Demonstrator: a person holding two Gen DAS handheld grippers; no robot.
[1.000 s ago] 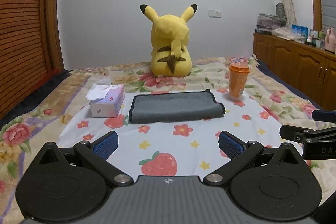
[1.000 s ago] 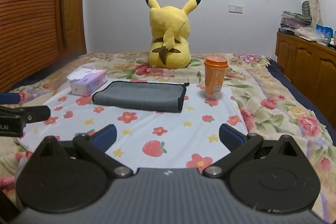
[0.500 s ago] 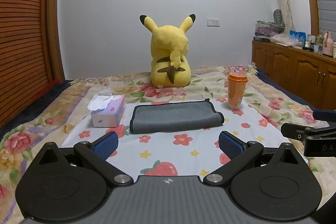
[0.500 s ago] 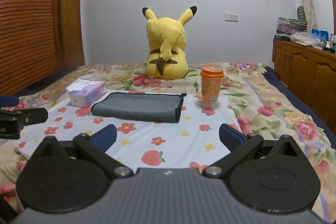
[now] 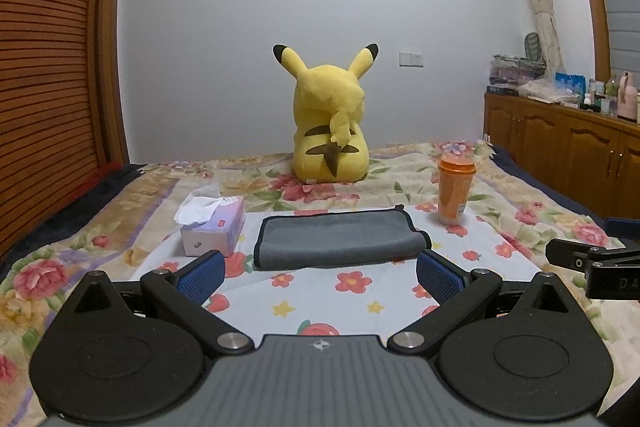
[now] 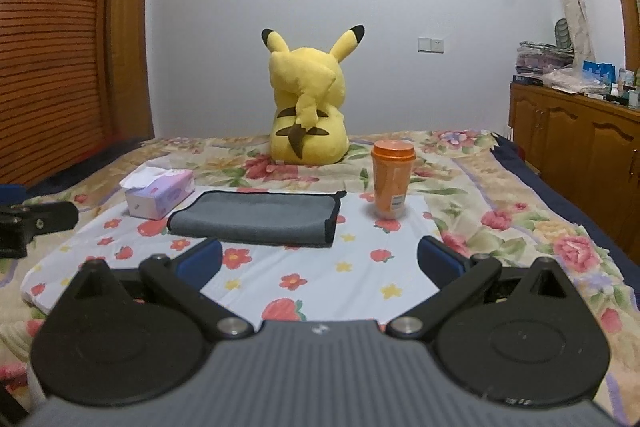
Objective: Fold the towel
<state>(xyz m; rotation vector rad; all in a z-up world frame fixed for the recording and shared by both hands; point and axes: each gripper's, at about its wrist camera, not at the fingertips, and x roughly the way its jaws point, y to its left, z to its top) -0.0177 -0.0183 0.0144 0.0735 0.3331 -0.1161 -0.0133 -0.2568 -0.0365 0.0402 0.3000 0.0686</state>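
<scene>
At nine o'clock in both views stands a slatted wooden wardrobe (image 5: 44, 75); below it the bed (image 5: 120, 211) runs out under a floral cover, with a pale flower-and-strawberry sheet (image 5: 320, 291) laid over its middle. On that sheet, at about ten o'clock from the left tool (image 5: 320, 273), sits a lilac tissue box (image 5: 214, 231) with a white tissue standing out of its top; just right of the box, apart from it, lies the towel (image 5: 340, 237), grey with a dark edge, already doubled into a long flat band, straight ahead at twelve o'clock of the left tool and near its tips without touching them. The left tool is spread wide, its blue pads (image 5: 200, 277) far apart and holding nothing. Beyond the towel, at twelve o'clock near the wall, a yellow plush toy (image 5: 330, 131) sits upright with its back to the cameras. Right of the towel, at one o'clock, an orange lidded cup (image 5: 454, 191) stands upright on the sheet, close to the towel's far right corner yet apart from it. The right tool (image 6: 320, 261) is likewise wide and empty, with the towel (image 6: 260, 215) at eleven o'clock of it; from the left wrist it shows only as a black bracket at three o'clock. At three o'clock along the wall runs a wooden cabinet (image 5: 560, 151) loaded with bottles and packets.
</scene>
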